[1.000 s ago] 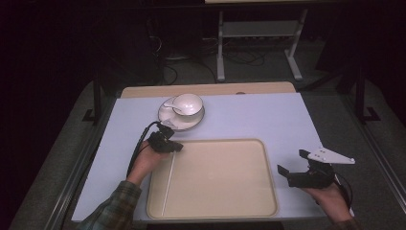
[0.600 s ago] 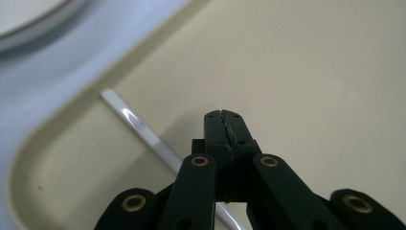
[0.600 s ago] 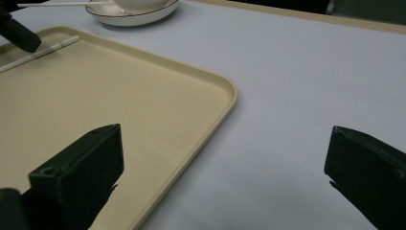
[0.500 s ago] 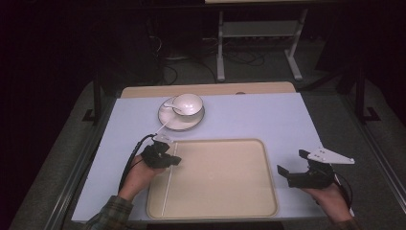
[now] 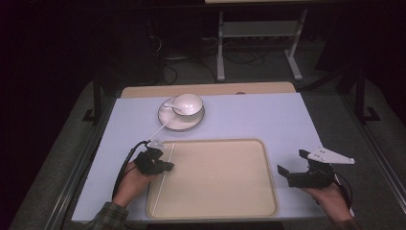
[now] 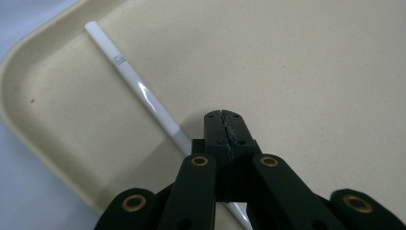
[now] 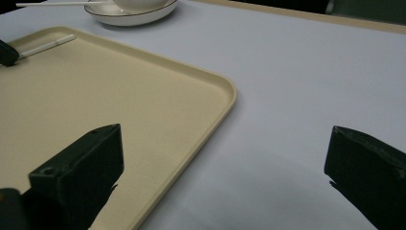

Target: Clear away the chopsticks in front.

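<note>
Left gripper (image 5: pixel 160 163), jaws clamped on white chopstick (image 6: pixel 129 79), holds it along the tray's (image 5: pixel 215 213) left edge. Right gripper (image 5: pixel 299 175) hangs wide open, empty, off the right edge. Lower flat inside the rim before releasing.

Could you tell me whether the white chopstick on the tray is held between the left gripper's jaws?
No: in the left gripper view the left gripper is shut on nothing, and the white chopstick lies beside and under it on the tray.
</note>
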Demonstrator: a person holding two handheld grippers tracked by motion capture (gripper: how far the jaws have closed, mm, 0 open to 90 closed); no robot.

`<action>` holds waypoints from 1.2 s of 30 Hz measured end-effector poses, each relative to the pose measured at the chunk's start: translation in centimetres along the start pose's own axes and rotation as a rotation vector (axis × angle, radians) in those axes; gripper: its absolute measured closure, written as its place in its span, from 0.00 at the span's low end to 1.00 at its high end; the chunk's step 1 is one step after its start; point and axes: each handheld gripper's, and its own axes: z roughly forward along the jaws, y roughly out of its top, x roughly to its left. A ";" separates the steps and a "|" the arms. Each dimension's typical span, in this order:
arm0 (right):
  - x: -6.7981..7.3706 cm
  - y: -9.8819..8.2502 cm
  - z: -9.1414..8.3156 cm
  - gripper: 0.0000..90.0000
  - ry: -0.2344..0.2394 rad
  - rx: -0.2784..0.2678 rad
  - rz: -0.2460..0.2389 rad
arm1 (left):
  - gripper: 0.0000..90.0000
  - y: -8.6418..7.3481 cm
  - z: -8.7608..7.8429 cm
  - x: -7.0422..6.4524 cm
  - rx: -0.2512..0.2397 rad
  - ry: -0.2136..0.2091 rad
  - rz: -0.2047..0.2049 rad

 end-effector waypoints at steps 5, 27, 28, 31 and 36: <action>0.0 0.0 0.0 0.00 0.000 -0.001 -0.002 | 1.00 -0.5 -0.4 0.4 -0.002 0.014 -0.017; 0.1 0.1 0.2 0.00 -0.001 0.002 -0.004 | 0.93 -0.2 -1.2 1.3 -0.039 -0.001 -0.033; 0.1 0.1 0.2 0.00 -0.001 0.002 -0.004 | 0.90 -0.2 -1.2 1.3 -0.039 -0.001 -0.033; 0.2 0.1 0.2 0.00 0.001 0.006 -0.008 | 0.86 0.1 -1.3 1.2 -0.040 0.007 -0.025; 0.2 0.1 0.2 0.00 0.001 0.005 -0.009 | 0.71 0.6 -1.6 1.5 -0.051 0.012 -0.028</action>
